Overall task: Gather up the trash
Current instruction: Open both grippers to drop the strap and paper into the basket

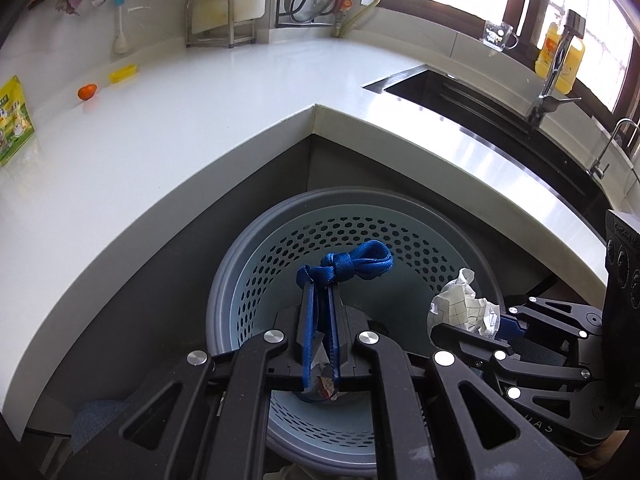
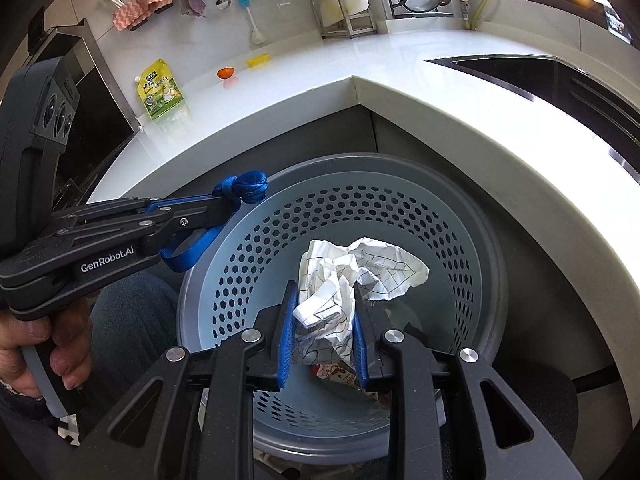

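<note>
Crumpled paper (image 2: 348, 292) sits pinched between the right gripper's (image 2: 323, 334) blue pads, held over the perforated bin (image 2: 440, 240) below the countertop's (image 2: 280, 92) inner corner. Beside it, the left gripper (image 1: 319, 304) is clamped on a knotted blue strap (image 1: 344, 266), also over the bin's open mouth.

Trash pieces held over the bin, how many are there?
2: a knotted blue strap in the left gripper, crumpled paper in the right gripper. More lies partly hidden in the bin.
</note>
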A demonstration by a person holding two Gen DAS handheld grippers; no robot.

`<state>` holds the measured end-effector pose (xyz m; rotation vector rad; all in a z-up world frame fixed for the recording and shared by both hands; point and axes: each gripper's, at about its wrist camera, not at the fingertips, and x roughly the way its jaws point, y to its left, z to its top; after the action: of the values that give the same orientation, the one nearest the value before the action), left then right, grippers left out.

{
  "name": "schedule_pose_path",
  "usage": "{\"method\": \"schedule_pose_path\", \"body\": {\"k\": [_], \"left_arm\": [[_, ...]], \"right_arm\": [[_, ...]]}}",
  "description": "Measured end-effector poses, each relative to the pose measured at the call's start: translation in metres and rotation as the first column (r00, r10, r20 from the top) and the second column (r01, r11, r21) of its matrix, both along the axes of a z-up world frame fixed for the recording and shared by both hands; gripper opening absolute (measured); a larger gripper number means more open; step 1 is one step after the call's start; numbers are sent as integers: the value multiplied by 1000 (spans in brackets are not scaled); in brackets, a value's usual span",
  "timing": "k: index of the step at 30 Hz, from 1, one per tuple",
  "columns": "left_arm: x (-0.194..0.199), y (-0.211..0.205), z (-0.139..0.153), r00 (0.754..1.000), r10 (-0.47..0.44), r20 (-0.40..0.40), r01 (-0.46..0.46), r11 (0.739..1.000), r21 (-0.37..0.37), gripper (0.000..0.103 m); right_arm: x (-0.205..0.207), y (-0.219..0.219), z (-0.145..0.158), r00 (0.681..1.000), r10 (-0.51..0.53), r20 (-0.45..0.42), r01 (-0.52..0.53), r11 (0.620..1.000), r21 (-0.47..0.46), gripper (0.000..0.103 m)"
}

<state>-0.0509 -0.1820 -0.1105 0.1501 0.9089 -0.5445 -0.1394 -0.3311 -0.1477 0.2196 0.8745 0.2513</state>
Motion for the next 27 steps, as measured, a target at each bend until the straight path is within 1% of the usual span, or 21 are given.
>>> {"method": "schedule_pose_path", "body": {"k": [13, 21, 23, 24, 25, 27], "left_arm": [[8, -13, 4, 1000, -7, 3, 7, 1000, -4, 9], [13, -18, 0, 1000, 5, -1, -5, 1000, 4, 9], [14, -19, 0, 1000, 4, 0, -4, 1000, 7, 9], [14, -20, -1, 1000, 4, 1, -4, 1000, 9, 9], [14, -20, -1, 1000, 7, 1, -7, 1000, 13, 11], [15, -20, -2, 1000, 14, 0, -15, 1000, 15, 21]], "right_arm": [[5, 2, -10, 1000, 16, -23, -16, 1000, -4, 24], [4, -5, -9, 1000, -5, -14, 5, 1000, 6, 27], [3, -7, -9, 1000, -14, -9, 14, 1000, 7, 32], [3, -7, -9, 1000, -15, -10, 15, 1000, 2, 33], [3, -7, -9, 1000, -16, -12, 16, 1000, 1, 35], [3, -8, -9, 1000, -23, -8, 23, 1000, 6, 43]]}}
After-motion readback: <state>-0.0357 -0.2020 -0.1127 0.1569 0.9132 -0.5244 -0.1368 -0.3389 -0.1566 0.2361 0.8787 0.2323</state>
